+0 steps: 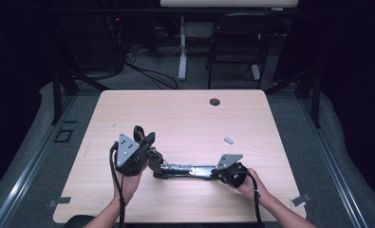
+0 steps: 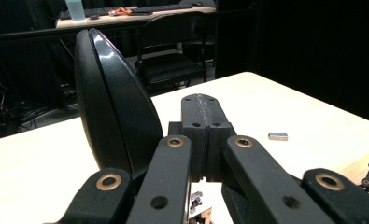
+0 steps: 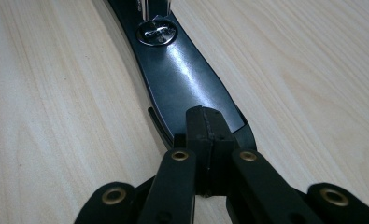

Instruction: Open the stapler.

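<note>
Stapler (image 1: 185, 170) lies flat, long axis running between both grippers; right gripper (image 1: 221, 172) pressed together at one end, left gripper (image 1: 145, 140) likewise, beside the raised end.

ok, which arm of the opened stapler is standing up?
The arm beside the left claw: it stands upright off the table, while the other arm lies flat by the right claw.
</note>
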